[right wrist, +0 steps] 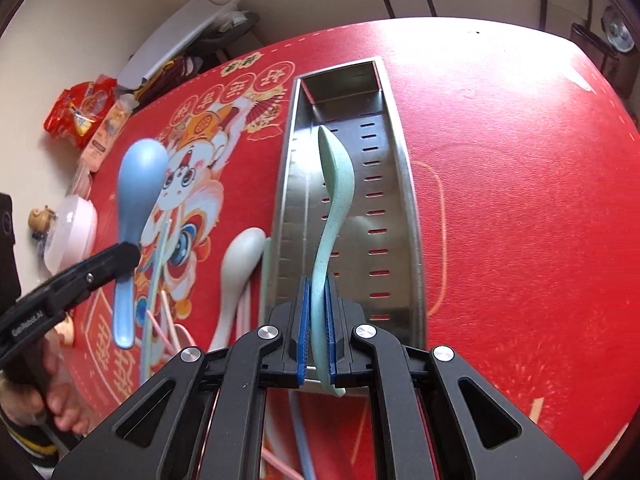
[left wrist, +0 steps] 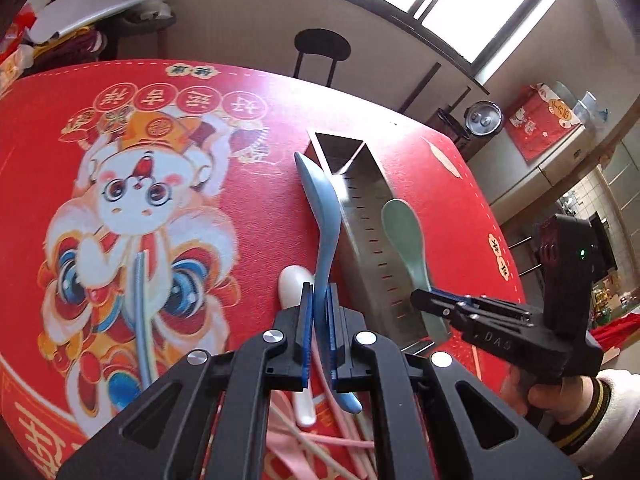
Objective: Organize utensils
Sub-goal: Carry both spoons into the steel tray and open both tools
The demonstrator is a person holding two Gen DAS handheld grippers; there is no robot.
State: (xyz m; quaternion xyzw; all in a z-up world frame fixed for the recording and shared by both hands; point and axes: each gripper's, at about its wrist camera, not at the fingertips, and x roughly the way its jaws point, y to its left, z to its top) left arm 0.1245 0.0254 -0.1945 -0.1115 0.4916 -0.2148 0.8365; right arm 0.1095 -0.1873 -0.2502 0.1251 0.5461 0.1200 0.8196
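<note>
My left gripper (left wrist: 319,300) is shut on the handle of a blue spoon (left wrist: 320,204), bowl pointing away, lifted beside the long steel utensil tray (left wrist: 360,184). The right wrist view shows the same blue spoon (right wrist: 138,196) in the left gripper (right wrist: 126,256), over the red mat. My right gripper (right wrist: 318,292) is shut on a green spoon (right wrist: 334,184), which hangs over the steel tray (right wrist: 404,184). From the left wrist view the green spoon (left wrist: 404,232) and right gripper (left wrist: 424,300) appear above the tray's near end. A white spoon (right wrist: 238,268) lies on the mat left of the tray.
A red printed mat (right wrist: 520,200) covers the table. Pink and pale chopsticks (right wrist: 164,300) lie near the white spoon (left wrist: 294,284). A pink-lidded container (right wrist: 72,232) and snack packets (right wrist: 80,112) sit at the table's left edge. A black chair (left wrist: 320,52) stands beyond the far edge.
</note>
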